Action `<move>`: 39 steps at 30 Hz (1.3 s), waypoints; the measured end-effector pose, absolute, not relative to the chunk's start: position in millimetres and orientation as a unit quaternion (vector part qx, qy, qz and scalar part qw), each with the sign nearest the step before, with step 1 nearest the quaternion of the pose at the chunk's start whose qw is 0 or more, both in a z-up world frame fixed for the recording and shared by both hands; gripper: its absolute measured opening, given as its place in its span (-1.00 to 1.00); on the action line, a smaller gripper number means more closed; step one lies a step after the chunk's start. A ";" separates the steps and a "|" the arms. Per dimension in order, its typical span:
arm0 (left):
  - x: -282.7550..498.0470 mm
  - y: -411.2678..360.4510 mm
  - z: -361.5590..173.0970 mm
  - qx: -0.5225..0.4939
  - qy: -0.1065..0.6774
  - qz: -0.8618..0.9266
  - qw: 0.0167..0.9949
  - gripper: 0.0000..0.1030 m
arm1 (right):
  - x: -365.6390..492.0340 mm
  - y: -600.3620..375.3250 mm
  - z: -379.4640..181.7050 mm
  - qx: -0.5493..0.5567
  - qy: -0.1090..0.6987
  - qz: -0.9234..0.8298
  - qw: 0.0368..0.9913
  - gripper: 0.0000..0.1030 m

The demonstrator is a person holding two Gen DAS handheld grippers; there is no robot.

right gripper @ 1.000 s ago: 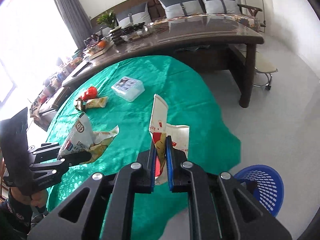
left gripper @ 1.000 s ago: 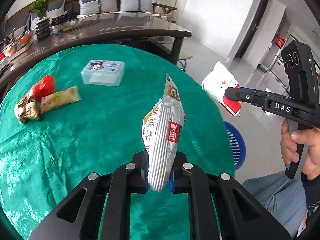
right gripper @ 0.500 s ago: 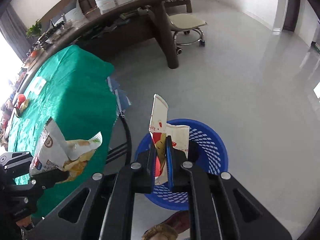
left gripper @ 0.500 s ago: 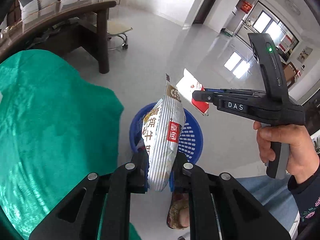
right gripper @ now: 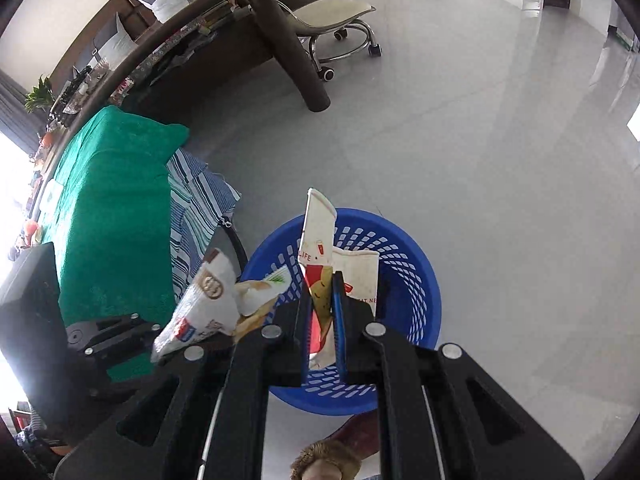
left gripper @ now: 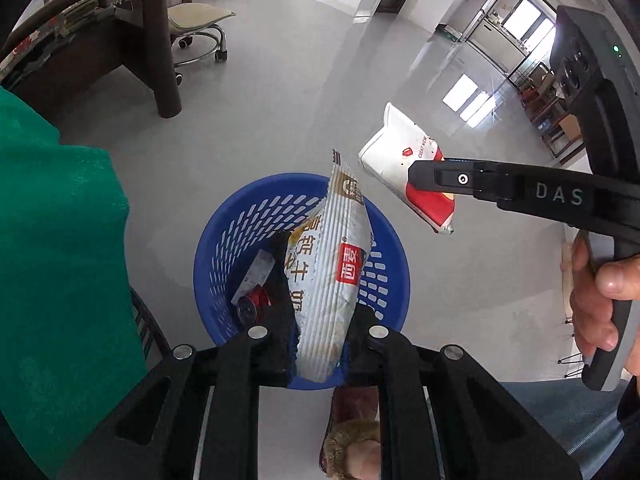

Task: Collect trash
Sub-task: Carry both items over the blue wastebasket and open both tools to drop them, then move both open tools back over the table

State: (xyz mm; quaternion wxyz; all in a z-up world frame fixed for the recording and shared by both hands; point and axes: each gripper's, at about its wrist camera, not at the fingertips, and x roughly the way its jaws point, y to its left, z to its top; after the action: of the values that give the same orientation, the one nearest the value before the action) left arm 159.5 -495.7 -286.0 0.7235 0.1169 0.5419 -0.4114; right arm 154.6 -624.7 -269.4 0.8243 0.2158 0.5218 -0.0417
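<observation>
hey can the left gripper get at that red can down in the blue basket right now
Probably not: the left gripper is shut on the silver snack bag, so its jaws are occupied. The red can lies uncovered in the blue basket directly below.

Beneath my tools I see a blue basket (left gripper: 224,240) with slotted walls; inside it lie a red can (left gripper: 252,304) and a white scrap. Over the basket hangs a silver-white ribbed snack bag (left gripper: 332,276) with a red label and gold-brown print; to its right, a white paper cup (left gripper: 404,160) with a red base. Left of the basket is a plain green tablecloth (right gripper: 108,184), with blue-and-white striped fabric (right gripper: 192,216) beneath it; the floor (right gripper: 480,140) is glossy grey.
</observation>
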 end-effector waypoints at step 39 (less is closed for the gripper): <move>134.8 -158.1 -159.1 0.063 0.426 -0.205 0.879 0.90 | 175.9 -332.2 -169.6 -0.032 0.358 0.125 0.925 0.91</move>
State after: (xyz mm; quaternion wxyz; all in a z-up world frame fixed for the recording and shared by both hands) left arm 134.8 -158.1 -159.1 0.8788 0.0631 0.4264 -0.2049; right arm 175.9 -332.2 -169.6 0.9248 -0.0316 0.3579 0.1247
